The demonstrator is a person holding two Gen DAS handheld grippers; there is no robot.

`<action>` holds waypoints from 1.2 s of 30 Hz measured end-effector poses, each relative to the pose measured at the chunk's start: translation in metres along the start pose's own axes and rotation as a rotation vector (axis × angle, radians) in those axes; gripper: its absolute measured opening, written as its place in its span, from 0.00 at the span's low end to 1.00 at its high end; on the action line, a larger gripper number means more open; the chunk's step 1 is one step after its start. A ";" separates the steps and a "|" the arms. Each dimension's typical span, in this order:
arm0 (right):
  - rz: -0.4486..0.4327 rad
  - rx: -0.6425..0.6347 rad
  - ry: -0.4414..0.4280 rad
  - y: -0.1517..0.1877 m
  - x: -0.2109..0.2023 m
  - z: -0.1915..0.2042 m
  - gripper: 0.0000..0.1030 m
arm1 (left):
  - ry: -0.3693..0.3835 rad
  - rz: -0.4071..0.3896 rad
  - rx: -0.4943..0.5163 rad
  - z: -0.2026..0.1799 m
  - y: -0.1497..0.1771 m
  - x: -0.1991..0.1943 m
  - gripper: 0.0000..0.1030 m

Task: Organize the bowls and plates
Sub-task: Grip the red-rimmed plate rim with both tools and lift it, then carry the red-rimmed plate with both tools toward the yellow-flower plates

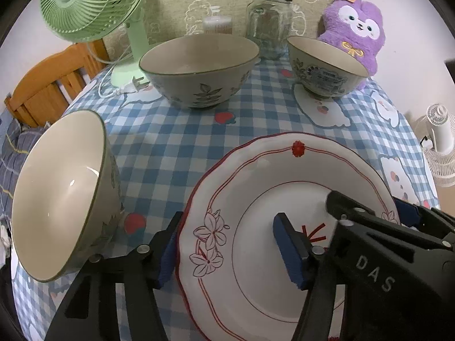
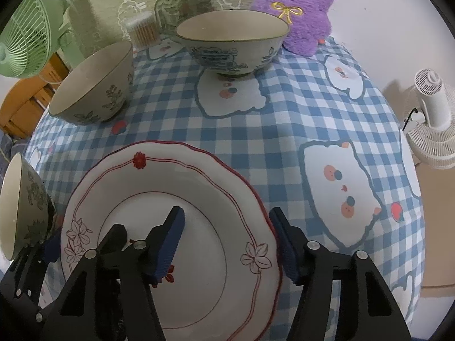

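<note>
1. Left tongs (image 1: 227, 251): spread, straddling the left rim of the plate (image 1: 284, 199); one blue pad sits outside the rim, the other over the plate's well; a gap shows at both pads, so no pinch is confirmed.
2. Right tongs (image 2: 227, 251): likewise spread across the plate's right rim; the inner pad stands over the well, the outer pad just beyond the scalloped red edge; contact with the pads cannot be told for certain.
3. Plate: white, with a red double line, flower outlines and a red blossom mark at its far rim; it lies at the near edge of the worktop (image 2: 284, 130), between the two tongs; whether it rests flat or is slightly raised cannot be told.
4. Near bowl (image 1: 62, 196): just beside the plate on its left, at the worktop's near-left edge; cream inside, leaf pattern outside.
5. Middle bowl (image 1: 199, 71): upright, farther back and left of centre, well apart from the plate; leaf pattern.
6. Far bowl (image 2: 231, 45): upright at the back, blue pattern, standing just in front of a purple plush toy (image 2: 295, 8).
7. Background: glass jar (image 1: 268, 22) with dark lid, a container of cotton swabs (image 2: 142, 29), green fan (image 1: 93, 5) on the worktop; white fan (image 2: 432, 119) off to the right; worktop covered by a blue checked cloth.
</note>
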State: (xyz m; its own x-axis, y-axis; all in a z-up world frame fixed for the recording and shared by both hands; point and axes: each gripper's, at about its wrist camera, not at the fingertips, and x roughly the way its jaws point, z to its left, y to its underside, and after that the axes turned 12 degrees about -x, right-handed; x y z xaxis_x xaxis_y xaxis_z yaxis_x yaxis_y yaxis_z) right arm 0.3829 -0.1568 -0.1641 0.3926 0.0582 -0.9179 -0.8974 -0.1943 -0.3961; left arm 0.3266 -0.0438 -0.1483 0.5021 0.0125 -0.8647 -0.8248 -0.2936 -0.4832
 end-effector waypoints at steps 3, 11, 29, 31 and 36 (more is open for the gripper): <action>0.008 0.003 0.011 0.001 -0.001 -0.002 0.54 | -0.003 -0.001 0.003 0.002 0.000 -0.001 0.56; 0.049 0.031 -0.001 0.009 -0.004 -0.001 0.53 | -0.011 0.019 0.003 0.006 0.004 -0.005 0.50; 0.028 0.059 0.013 0.017 -0.041 0.006 0.53 | 0.001 0.008 0.021 0.013 0.008 -0.034 0.49; 0.020 0.063 0.019 0.017 -0.047 0.007 0.53 | 0.009 0.000 0.024 0.012 0.007 -0.039 0.49; -0.001 0.078 0.038 0.019 -0.066 0.007 0.53 | 0.031 -0.017 0.029 0.013 0.004 -0.055 0.49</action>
State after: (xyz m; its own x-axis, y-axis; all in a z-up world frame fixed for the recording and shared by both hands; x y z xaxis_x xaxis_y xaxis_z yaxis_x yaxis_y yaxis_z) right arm 0.3387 -0.1573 -0.1116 0.3997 0.0205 -0.9164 -0.9093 -0.1176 -0.3992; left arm 0.2920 -0.0337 -0.1043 0.5231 -0.0124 -0.8522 -0.8234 -0.2656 -0.5015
